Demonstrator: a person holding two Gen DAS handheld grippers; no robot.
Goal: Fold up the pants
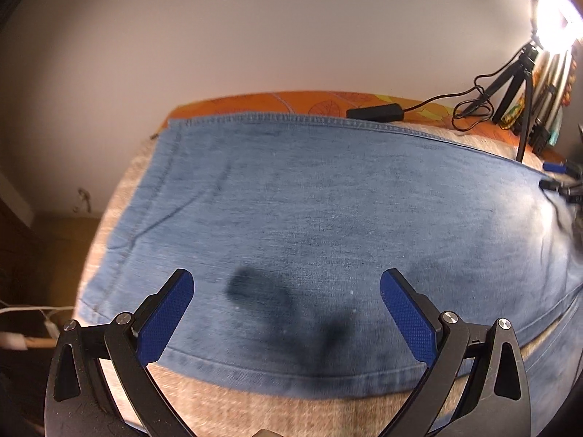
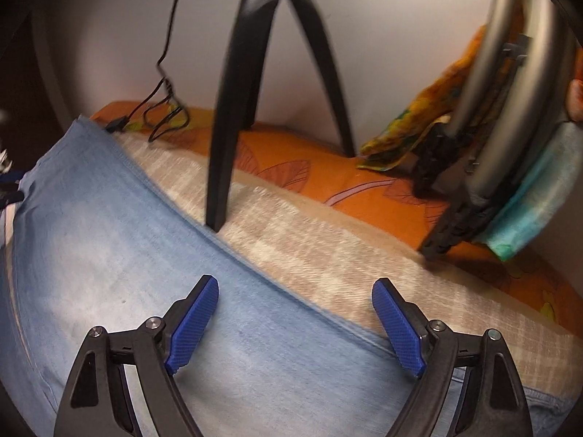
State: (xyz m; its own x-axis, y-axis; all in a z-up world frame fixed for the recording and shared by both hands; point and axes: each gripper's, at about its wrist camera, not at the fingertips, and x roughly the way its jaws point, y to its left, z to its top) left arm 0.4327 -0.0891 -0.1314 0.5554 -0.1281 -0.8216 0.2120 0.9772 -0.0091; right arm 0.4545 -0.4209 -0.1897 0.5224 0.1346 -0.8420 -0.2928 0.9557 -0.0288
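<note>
Light blue denim pants (image 1: 328,218) lie flat on a beige blanket (image 1: 273,408), one leg stretching from the far left hem to the right. My left gripper (image 1: 286,287) is open and empty, hovering just above the denim near its front edge. In the right wrist view the pants (image 2: 109,255) run from the far left to the front, and my right gripper (image 2: 295,293) is open and empty above their far seam edge. The right gripper's fingertips (image 1: 552,184) show small at the right of the left wrist view.
A black tripod (image 2: 233,109) stands on the blanket (image 2: 328,255) right behind the pants' edge. A black cable with an inline switch (image 1: 375,112) lies on the orange leaf-print sheet (image 1: 309,100). Folded cloths and a metal frame (image 2: 510,127) stand at the far right. A white wall is behind.
</note>
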